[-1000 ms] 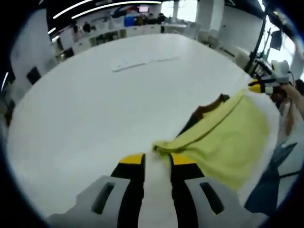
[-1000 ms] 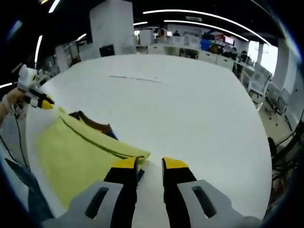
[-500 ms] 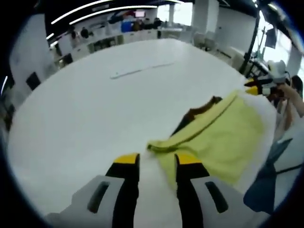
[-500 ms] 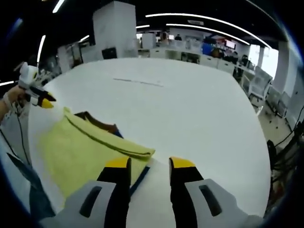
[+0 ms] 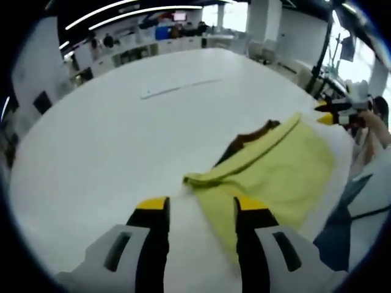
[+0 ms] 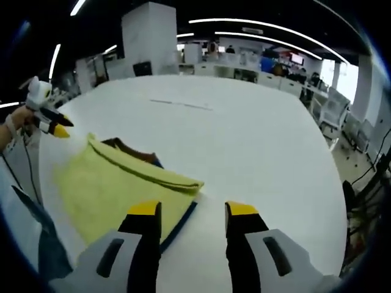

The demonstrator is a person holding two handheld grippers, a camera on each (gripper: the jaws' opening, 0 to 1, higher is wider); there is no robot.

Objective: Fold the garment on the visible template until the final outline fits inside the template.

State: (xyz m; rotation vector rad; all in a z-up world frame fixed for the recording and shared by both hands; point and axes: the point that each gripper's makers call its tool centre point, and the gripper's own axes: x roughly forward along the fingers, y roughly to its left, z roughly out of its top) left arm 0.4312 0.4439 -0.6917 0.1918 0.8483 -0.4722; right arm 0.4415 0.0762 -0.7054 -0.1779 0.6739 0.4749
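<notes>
a: what changed?
b: both grippers let go. left gripper (image 5: 197, 206) and right gripper (image 6: 189, 210) now w/ jaws wide apart, holding nothing; a sec ago they were nipped on the fold's corners.
a: garment?
b: yellow garment (image 5: 287, 171) lies folded flat by the tabletop (image 5: 122, 140) near edge. fold looks set; template not discernible.

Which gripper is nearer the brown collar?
Hard to call; roughly equal. Left gripper and right gripper both sit open at opposite folded corners of the yellow garment, with the collar lying midway along the far edge.
</notes>
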